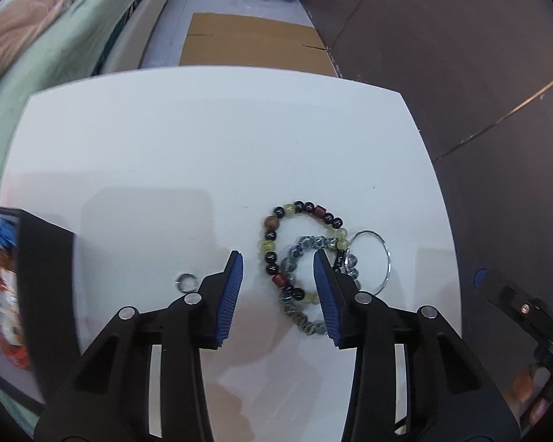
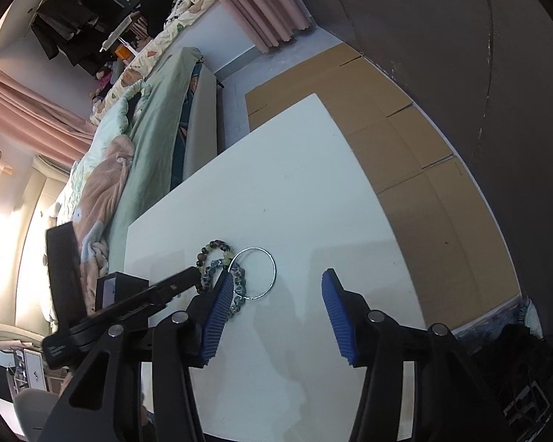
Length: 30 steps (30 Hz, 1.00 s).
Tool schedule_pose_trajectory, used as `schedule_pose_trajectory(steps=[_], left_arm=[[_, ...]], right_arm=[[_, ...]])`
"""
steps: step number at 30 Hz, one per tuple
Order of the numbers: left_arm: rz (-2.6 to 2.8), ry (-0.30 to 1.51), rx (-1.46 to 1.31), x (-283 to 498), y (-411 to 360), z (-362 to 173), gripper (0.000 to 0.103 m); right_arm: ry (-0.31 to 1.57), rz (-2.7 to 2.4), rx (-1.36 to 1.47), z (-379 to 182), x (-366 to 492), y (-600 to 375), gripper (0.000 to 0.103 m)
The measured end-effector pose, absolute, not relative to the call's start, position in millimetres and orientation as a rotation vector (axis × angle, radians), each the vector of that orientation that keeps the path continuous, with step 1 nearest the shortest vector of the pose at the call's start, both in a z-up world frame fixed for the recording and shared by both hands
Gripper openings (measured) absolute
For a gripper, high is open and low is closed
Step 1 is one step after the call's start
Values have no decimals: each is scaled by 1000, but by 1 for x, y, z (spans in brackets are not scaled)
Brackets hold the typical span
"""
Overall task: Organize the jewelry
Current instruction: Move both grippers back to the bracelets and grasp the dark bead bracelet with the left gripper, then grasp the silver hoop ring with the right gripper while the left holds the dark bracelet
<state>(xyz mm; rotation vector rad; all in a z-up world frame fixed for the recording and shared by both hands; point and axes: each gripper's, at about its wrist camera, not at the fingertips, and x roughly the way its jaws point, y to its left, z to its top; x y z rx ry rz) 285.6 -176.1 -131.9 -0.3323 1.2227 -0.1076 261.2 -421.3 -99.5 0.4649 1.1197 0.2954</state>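
A beaded bracelet of dark, green and red beads [image 1: 272, 246] lies on the white table [image 1: 202, 147], overlapping a grey-blue bead bracelet [image 1: 295, 313] and a thin silver hoop [image 1: 385, 258]. A small silver ring [image 1: 185, 280] lies left of them. My left gripper [image 1: 278, 263] is open, low over the bracelets, its jaws on either side of them. My right gripper [image 2: 276, 280] is open and empty above the table, right of the hoop [image 2: 272, 269] and bracelets [image 2: 212, 258]. The left gripper's body [image 2: 129, 309] shows in the right wrist view.
A black jewelry box [image 1: 44, 294] holding orange and blue pieces stands at the table's left edge; it also shows in the right wrist view [image 2: 118, 287]. A bed [image 2: 129, 140] lies beyond the left side. Cardboard [image 2: 405, 147] covers the floor to the right.
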Motion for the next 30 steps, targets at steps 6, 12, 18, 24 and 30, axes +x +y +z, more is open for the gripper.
schedule_pose_trajectory(steps=[6, 12, 18, 24, 30], left_arm=[[-103, 1220, -379, 286, -169, -138, 9], [-170, 1166, -375, 279, -162, -118, 9], [-227, 1098, -380, 266, -142, -90, 9], [-265, 1057, -395, 258, -124, -78, 9], [-315, 1019, -419, 245, -107, -78, 9]], right_arm=[[1107, 316, 452, -94, 259, -416, 50], [1132, 320, 406, -99, 262, -395, 46], [1165, 347, 364, -106, 270, -371, 39], [1198, 348, 311, -116, 277, -342, 33], [1236, 330, 205, -129, 279, -318, 31]])
